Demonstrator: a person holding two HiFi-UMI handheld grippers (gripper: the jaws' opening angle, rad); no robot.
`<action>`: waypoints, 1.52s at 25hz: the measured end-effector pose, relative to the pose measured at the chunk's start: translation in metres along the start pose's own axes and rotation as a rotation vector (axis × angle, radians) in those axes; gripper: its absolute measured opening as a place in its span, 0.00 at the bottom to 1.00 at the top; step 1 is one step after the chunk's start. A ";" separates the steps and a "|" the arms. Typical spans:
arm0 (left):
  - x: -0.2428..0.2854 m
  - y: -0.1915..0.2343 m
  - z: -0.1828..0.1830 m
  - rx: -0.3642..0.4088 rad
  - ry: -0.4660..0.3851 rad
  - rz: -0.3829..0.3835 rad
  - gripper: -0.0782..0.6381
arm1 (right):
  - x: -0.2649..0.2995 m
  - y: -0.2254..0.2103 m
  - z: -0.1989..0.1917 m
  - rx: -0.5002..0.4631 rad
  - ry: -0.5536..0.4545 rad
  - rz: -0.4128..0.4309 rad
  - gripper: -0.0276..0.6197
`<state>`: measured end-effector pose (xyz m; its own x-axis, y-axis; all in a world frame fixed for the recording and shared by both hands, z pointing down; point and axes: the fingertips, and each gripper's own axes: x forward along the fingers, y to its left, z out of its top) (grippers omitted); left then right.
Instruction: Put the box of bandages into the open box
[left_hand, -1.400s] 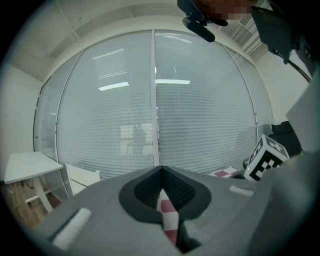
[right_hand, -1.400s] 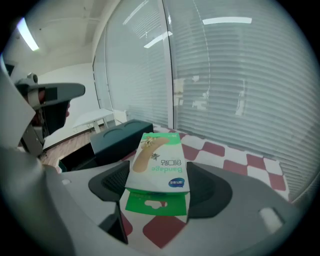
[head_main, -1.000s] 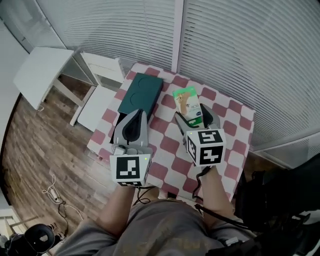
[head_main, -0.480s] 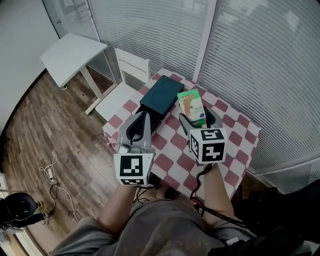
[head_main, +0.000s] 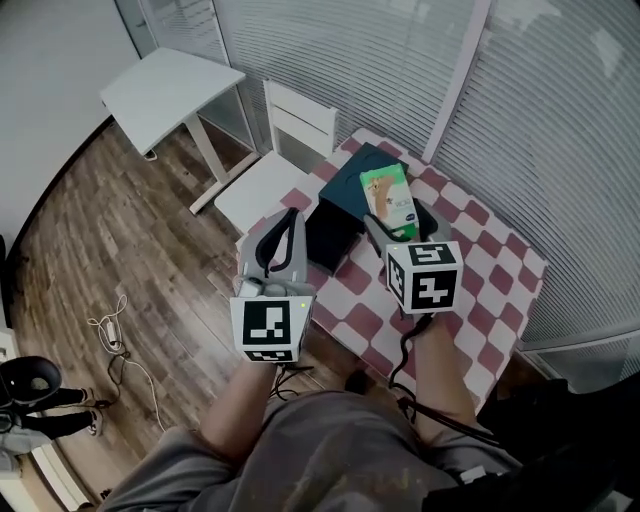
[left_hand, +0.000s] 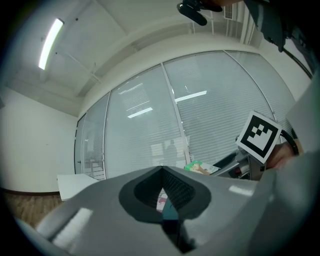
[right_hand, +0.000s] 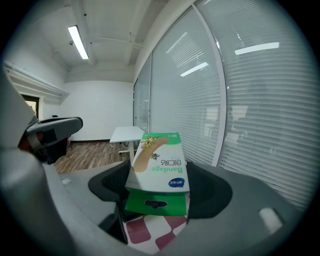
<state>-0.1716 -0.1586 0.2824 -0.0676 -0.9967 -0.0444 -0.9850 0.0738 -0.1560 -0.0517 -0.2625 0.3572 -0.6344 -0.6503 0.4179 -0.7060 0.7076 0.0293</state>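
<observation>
The green and white box of bandages (head_main: 388, 198) (right_hand: 159, 162) is held upright above the checkered table (head_main: 480, 260), with my right gripper (head_main: 400, 225) (right_hand: 160, 192) shut on its lower half. In the head view it overlaps the right edge of the dark teal box (head_main: 345, 185), which lies at the table's left side. That box's near end looks black, and I cannot tell how far it stands open. My left gripper (head_main: 290, 215) (left_hand: 162, 168) is shut on nothing, hovering near the teal box's near-left corner.
A white chair (head_main: 280, 170) stands against the table's left side, with a white desk (head_main: 170, 90) beyond it. Slatted blinds (head_main: 560, 110) close off the far side. Wooden floor (head_main: 120, 240) lies to the left, with a cable (head_main: 110, 330) on it.
The head view has swung, bringing more floor and the desk into sight. The bandage box in my right gripper has moved left and now overlaps the teal box. My left gripper stays shut.
</observation>
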 end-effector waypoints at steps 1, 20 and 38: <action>0.002 0.009 -0.004 -0.003 -0.001 -0.010 0.11 | 0.007 0.005 0.001 0.001 0.006 -0.010 0.64; 0.067 0.142 -0.026 -0.067 -0.067 -0.394 0.11 | 0.084 0.075 0.034 0.118 0.053 -0.378 0.64; 0.076 0.128 -0.101 -0.089 0.115 -0.519 0.11 | 0.126 0.100 -0.101 0.318 0.252 -0.420 0.64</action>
<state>-0.3192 -0.2286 0.3589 0.4195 -0.8990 0.1256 -0.9030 -0.4275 -0.0439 -0.1704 -0.2455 0.5041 -0.2125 -0.7437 0.6339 -0.9654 0.2602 -0.0183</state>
